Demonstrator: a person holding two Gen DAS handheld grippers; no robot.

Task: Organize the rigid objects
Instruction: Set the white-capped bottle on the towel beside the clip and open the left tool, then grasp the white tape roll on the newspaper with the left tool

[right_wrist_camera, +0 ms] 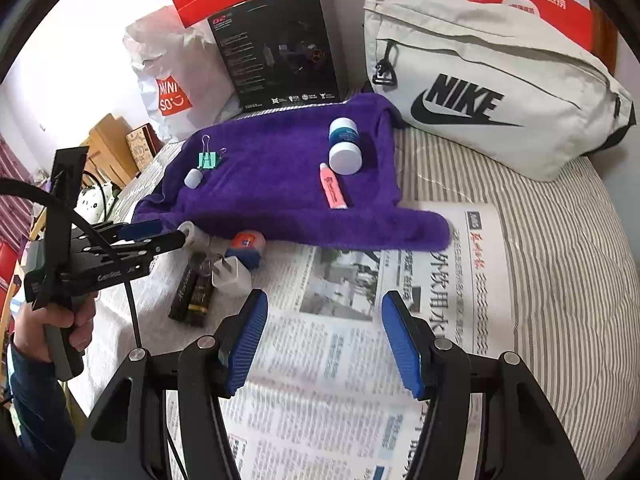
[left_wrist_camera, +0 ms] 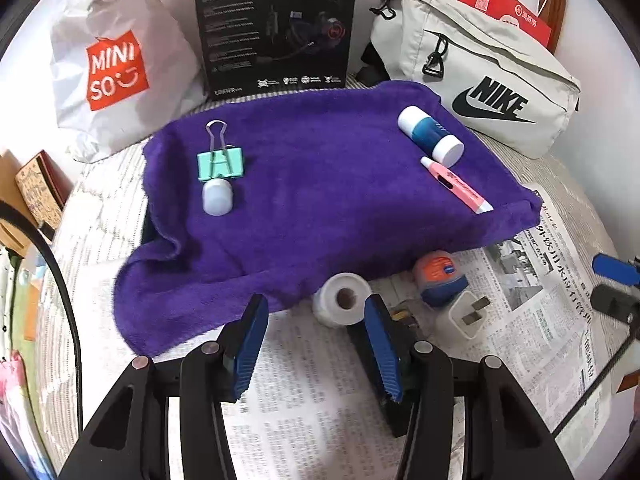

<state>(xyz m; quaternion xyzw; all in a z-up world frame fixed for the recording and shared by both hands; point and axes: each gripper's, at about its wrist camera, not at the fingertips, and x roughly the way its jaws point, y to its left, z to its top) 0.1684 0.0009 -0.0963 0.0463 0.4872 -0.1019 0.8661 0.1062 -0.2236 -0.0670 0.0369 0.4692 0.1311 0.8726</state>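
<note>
Between the blue pads of the left gripper (left_wrist_camera: 316, 346) nothing is held; its jaws stand parted over the newspaper (left_wrist_camera: 532, 280), with a white tape roll (left_wrist_camera: 344, 298) just beyond the tips. The right gripper (right_wrist_camera: 324, 344) is likewise parted and empty, hanging over bare newsprint, well apart from any object.

Just past the left gripper a small cluster is seen on the paper, still unsorted as far as can be judged: the tape roll, an orange-and-blue jar (left_wrist_camera: 438, 276) beside it, a white plug (left_wrist_camera: 466, 314) near the jar, and two dark sticks (right_wrist_camera: 192, 294) lying side by side, best seen from the right wrist view. The tape roll and the jar lie against the front edge of the purple towel (left_wrist_camera: 320, 184).

Farther out, four things are laid on the towel in two pairs. At its left side a green clip (left_wrist_camera: 220, 164) is set touching a pale cap (left_wrist_camera: 217, 198). At its right side a blue-and-white bottle (left_wrist_camera: 430, 134) lies on its side, with a pink tube (left_wrist_camera: 458, 186) just beside it.

Judged from this layout, the task is taken to be roughly half done: four items are placed, five are left on the paper. Neither gripper is committed to a pick yet; the tape roll is nearest the left one.

Behind the towel a white pouch (left_wrist_camera: 480, 76), a black box (left_wrist_camera: 276, 24) and a shopping bag (left_wrist_camera: 108, 60) are stood.
</note>
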